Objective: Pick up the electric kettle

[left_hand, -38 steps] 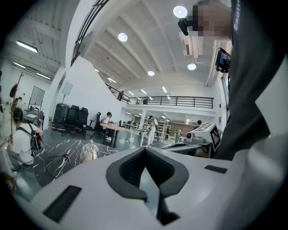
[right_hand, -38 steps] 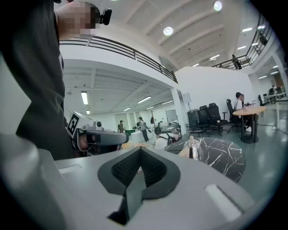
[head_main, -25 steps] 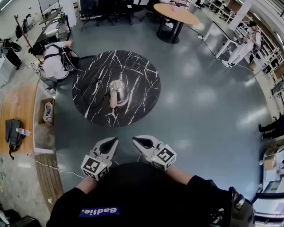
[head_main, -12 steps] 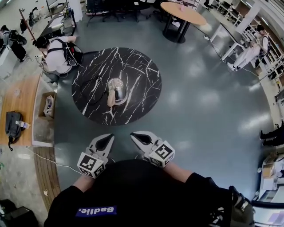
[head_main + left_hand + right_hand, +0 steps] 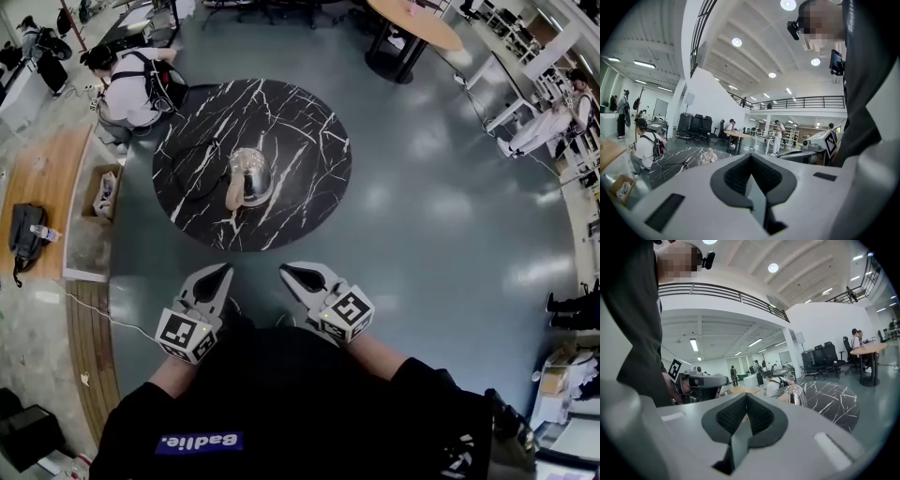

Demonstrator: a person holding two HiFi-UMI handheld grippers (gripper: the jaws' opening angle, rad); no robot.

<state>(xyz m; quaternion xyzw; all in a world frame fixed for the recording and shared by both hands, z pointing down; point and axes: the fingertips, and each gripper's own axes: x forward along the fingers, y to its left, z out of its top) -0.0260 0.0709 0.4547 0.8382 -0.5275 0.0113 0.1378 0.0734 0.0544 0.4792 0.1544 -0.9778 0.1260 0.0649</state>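
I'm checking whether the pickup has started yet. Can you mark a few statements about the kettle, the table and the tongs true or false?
1. The electric kettle stands on the round black marble table. True.
2. The left tongs and the right tongs are both shut. True.
3. The left tongs are clamped on the kettle's handle. False: they hold nothing and are short of the table, well apart from the kettle.
4. The kettle lies tipped on its side. False: it stands upright.
5. A person crouches by the table's far left edge. True.
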